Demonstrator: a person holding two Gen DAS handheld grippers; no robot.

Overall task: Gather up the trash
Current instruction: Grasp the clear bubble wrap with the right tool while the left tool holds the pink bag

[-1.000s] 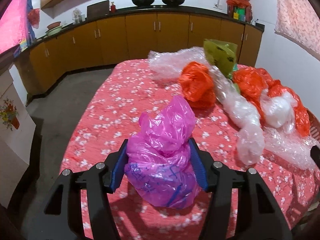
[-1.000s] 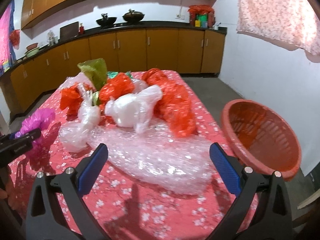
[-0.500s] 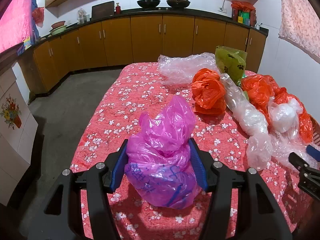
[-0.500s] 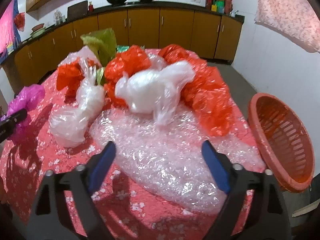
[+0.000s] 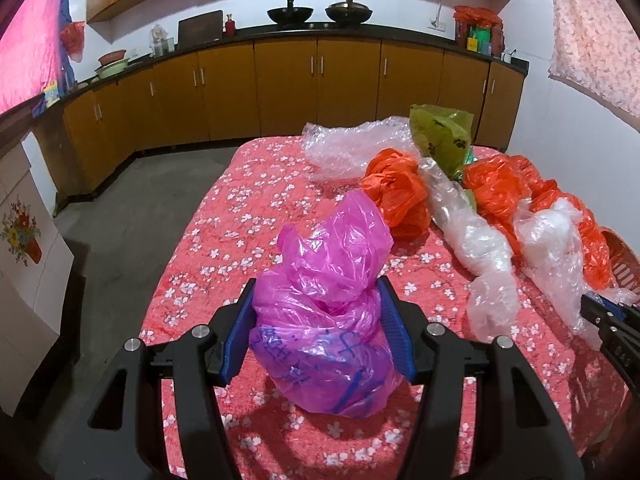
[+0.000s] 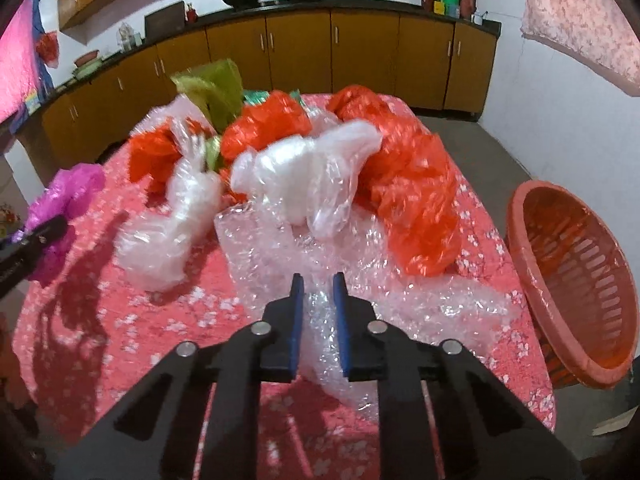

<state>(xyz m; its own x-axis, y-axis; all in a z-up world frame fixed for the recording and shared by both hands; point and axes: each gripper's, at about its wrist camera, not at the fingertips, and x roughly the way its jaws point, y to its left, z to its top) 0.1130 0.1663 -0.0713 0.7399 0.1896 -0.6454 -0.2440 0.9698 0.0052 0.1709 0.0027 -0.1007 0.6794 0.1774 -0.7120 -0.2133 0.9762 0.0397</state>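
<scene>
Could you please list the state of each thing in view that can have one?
left claw: shut on the pink bag.
pink bag: crumpled, gripped, resting on the table.
right claw: shut on the bubble wrap.
bubble wrap: spread on the table, near edge pinched.
basket: tilted beside the table, empty as far as visible.
white bag: crumpled, lying on the pile.
cupboard doors: closed.

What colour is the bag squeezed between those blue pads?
Bright pink-magenta bag, with blue writing low on it, held by the left gripper; clearest in the left wrist view.
</scene>
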